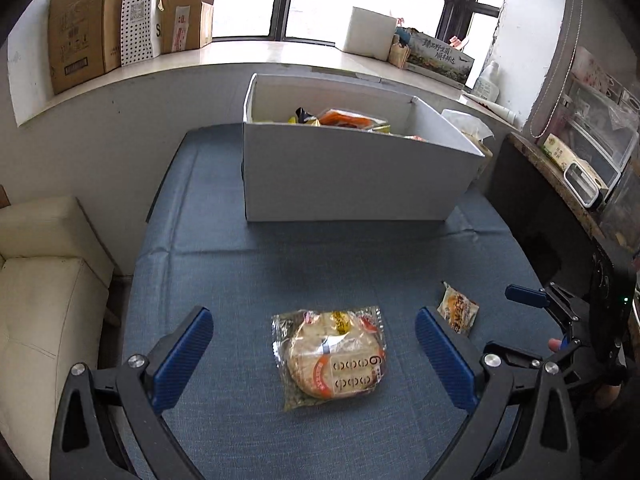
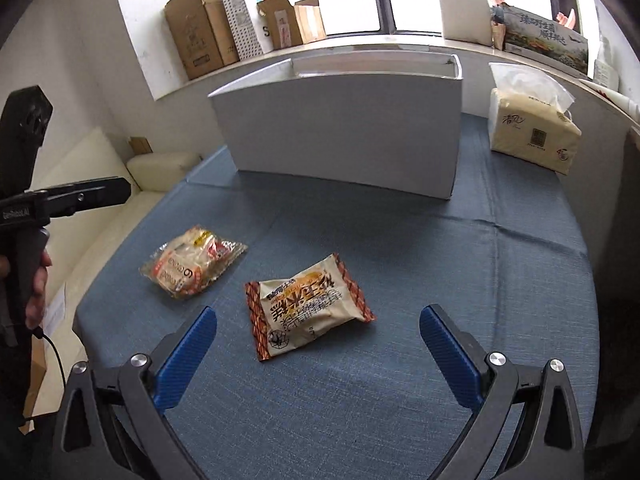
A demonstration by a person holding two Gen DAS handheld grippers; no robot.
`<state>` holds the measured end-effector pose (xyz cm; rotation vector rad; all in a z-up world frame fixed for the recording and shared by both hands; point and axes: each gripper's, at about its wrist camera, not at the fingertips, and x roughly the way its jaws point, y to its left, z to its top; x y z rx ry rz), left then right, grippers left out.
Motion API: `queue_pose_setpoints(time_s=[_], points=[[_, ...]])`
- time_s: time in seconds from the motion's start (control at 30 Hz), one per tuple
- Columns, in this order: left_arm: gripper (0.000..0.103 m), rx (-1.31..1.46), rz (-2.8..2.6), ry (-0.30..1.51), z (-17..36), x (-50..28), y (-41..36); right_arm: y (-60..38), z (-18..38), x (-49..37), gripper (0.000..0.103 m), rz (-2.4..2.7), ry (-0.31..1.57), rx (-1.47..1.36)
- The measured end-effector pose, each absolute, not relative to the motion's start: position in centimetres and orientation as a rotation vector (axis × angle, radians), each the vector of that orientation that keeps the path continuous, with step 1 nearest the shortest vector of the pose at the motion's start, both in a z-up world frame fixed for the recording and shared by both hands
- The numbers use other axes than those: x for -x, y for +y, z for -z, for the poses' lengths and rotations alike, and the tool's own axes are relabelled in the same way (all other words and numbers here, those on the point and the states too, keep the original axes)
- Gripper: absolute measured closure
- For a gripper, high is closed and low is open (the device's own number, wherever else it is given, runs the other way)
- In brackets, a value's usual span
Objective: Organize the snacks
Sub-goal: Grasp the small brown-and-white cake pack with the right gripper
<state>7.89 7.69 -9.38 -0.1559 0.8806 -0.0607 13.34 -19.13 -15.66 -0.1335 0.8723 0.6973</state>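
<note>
On the blue woven cloth of the surface [image 1: 224, 280] we see two snack packs lying flat, both well in front of a white box. The round cake pack [image 1: 334, 354] is a clear, shiny plastic wrapper with a pale disc-shaped cake inside and an orange label; it lies between the blue ribbed fingers [image 1: 184, 356] of our left gripper [image 1: 316, 354], which are released and spread wide, touching nothing. The wrapper's long axis runs roughly from us toward the box, with the label end near us. In the right wrist view the same pack [image 2: 192, 266] lies to the left, tilted.

The second one, a cream pillow pack [image 2: 306, 306] with brown zigzag borders and dark printed characters, looks puffy and a little crumpled. Its long axis runs diagonally, from near-left to far-right, and the print reads upside down from our side. It lies just ahead of our right gripper [image 2: 320, 344], whose fingers [image 2: 448, 356] are also released and wide apart, not touching it. In the left wrist view this pack [image 1: 458, 312] lies to the right of the round one, apart from it.

The white box [image 1: 352, 176] is rectangular, smooth cardboard, open at the top. Inside it lie several snack packs [image 1: 344, 120], orange and yellow. Beside the box stands a soft tissue pack [image 2: 532, 128].
</note>
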Motion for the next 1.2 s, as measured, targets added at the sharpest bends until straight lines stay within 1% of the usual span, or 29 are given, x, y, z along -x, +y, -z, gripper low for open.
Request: queue_pose_setpoints(time_s=[0.13,0.37,0.5,0.53,0.57,0.6,0.63,0.67,0.7,1.03,1.2], points=[[0.000,0.137,0.065,0.908,10.3,-7.2,7.6,-16.7,17.4,-13.6,0.000,-0.677,0.909,0.239],[0.000,0.098,0.086,0.941,11.5,-6.2,7.4,-14.5,18.9,-14.6,0.000,-0.624,0.900,0.362],[0.000,0.104,0.102,0.954,12.1,-6.0,7.3,-14.9,19.2,-15.3,0.000,-0.666,0.918,0.343],[0.000,0.103,0.104,0.961,12.3,-6.0,7.2,-14.9,19.2,-15.3,0.003,-0.667,0.915,0.354],[0.000,0.102,0.109,0.968,12.5,-6.1,7.1,-15.0,19.0,-15.3,0.009,-0.677,0.907,0.352],[0.000,0.098,0.112,0.971,12.6,-6.1,6.9,-15.0,18.7,-15.3,0.025,-0.678,0.895,0.355],[0.000,0.095,0.115,0.973,12.7,-6.1,6.7,-15.1,18.5,-15.4,0.031,-0.680,0.899,0.353],[0.000,0.093,0.123,0.977,12.8,-6.2,6.5,-15.1,18.4,-15.5,0.032,-0.681,0.904,0.355],[0.000,0.090,0.131,0.981,12.9,-6.3,6.3,-15.3,18.3,-15.5,0.036,-0.682,0.903,0.358],[0.000,0.138,0.138,1.073,15.5,-9.3,4.3,-19.8,15.4,-14.5,0.037,-0.660,0.874,0.166],[0.000,0.180,0.085,1.097,16.5,-11.2,3.9,-21.6,13.8,-13.6,0.037,-0.630,0.846,0.122]])
